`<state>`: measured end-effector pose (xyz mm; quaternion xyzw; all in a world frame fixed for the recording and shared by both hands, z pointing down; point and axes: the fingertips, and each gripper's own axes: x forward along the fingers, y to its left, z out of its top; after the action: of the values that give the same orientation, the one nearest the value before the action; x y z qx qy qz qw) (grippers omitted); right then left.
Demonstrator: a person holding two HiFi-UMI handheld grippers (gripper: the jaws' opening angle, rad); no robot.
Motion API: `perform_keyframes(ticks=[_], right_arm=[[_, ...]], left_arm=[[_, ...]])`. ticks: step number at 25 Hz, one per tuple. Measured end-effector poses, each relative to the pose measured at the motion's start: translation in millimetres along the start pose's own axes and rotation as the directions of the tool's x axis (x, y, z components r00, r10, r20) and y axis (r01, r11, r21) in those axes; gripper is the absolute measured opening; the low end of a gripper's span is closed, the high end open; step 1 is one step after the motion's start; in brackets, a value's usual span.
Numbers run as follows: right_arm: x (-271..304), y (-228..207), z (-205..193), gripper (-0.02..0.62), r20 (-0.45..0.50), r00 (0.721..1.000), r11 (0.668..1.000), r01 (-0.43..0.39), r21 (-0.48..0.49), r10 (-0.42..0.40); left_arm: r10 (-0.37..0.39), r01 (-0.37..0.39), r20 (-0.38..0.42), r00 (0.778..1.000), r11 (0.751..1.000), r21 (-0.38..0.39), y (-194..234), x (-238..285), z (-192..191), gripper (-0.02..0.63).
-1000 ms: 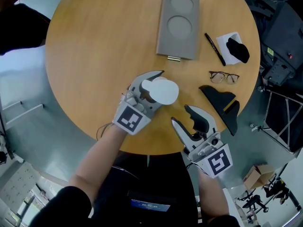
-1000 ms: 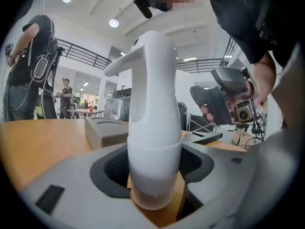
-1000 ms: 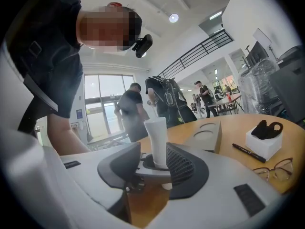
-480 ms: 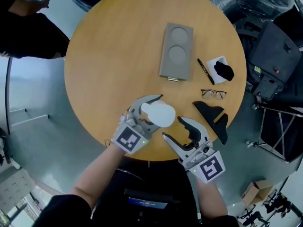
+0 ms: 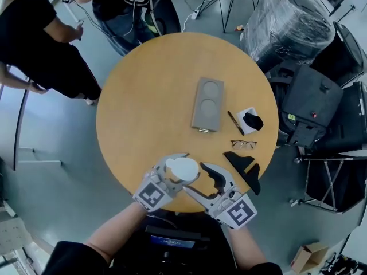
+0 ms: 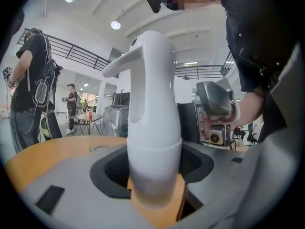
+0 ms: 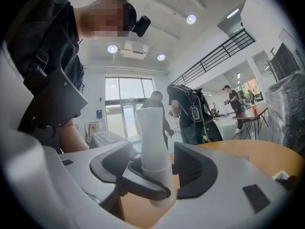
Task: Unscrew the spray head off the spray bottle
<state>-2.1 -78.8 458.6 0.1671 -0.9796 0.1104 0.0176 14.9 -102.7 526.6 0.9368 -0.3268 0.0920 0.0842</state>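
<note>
- The fingers (image 6: 110, 171) of the left gripper (image 6: 153, 168) are clamped on the lower part of the white spray bottle (image 6: 155, 178), one dark pad on either side. The bottle stands upright between them, and the spray head (image 6: 145, 80) rises above them.
- The fingers (image 7: 194, 170) of the right gripper (image 7: 151, 171) stand apart and have just been opening. The bottle shows between them, but neither pad presses on it, and a left finger curls round the bottle just ahead of them.
- Beneath both pairs of fingers lies the wooden counter (image 5: 143, 107); whether the bottle's base rests on it I cannot tell.
- The step in hand seems to be taking hold of the head to turn it. The right fingers should go in above the left ones, past the seam, so that they close on the head alone and not on the left finger.
- They should close squarely across the head near its foot. The plastic looks smooth and tapered, so a grip high up would likely slide.
- The turn should run about the bottle's long axis while the left fingers hold firm, followed by a release, a swing back and a fresh hold.
</note>
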Motion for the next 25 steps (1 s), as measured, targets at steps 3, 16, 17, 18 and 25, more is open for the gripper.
perform_keyframes(ticks=[3,16,17,18,25], right_arm=[[0,19,21,0.311,-0.012,1.000,1.000,-0.025,0.007,0.025],[22,91,94,0.333,-0.003,0.994,0.994,-0.105,-0.028,0.105],[26,93,97,0.333,-0.003,0.993,0.993,-0.116,-0.036,0.116],[30,94,100,0.333,-0.001,0.992,0.991,-0.127,-0.047,0.127],[44,95,110,0.239,0.016,0.988,0.985,-0.149,-0.093,0.151]], left_arm=[[-0.005,0.005,-0.001,1.000,1.000,-0.019,-15,-12,18,0.305],[0.028,-0.028,-0.033,0.999,0.999,-0.017,-62,-77,74,0.305],[0.030,-0.031,-0.036,0.999,0.999,-0.009,-61,-78,77,0.305],[0.032,-0.032,-0.037,0.999,1.000,0.001,-61,-79,80,0.305],[0.058,-0.058,-0.063,0.996,0.998,0.012,-57,-80,79,0.305]])
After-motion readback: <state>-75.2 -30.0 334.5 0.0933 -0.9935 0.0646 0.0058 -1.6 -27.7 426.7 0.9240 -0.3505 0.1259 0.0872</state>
